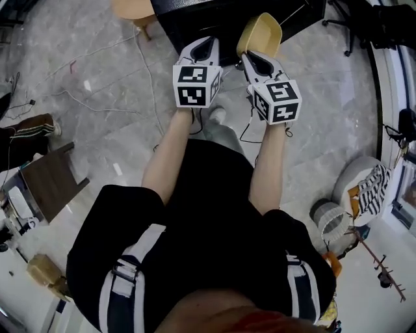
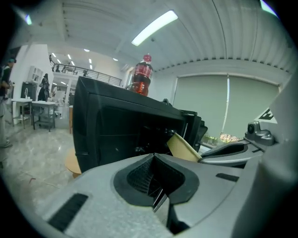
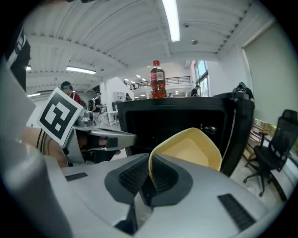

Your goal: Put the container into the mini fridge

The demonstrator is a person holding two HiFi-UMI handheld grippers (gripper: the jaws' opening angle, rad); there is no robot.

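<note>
My right gripper (image 1: pixel 250 57) is shut on the rim of a pale yellow container (image 1: pixel 260 32), which tilts up just in front of the black mini fridge (image 1: pixel 221 19). In the right gripper view the container (image 3: pixel 191 148) rises between the jaws of the right gripper (image 3: pixel 149 172), before the fridge's dark open cavity (image 3: pixel 172 125). My left gripper (image 1: pixel 207 40) is alongside, shut on nothing. The left gripper view shows the left gripper (image 2: pixel 153 160) with its jaws together, the container's edge (image 2: pixel 182 148) to its right, and the fridge (image 2: pixel 116 130) close ahead.
A red-capped cola bottle (image 3: pixel 158 80) stands on the fridge top. The fridge door (image 3: pixel 237 132) hangs open at the right. An office chair (image 3: pixel 270 158) is further right. Cables (image 1: pixel 146 71) trail over the marble floor, and a small brown table (image 1: pixel 49 182) is at the left.
</note>
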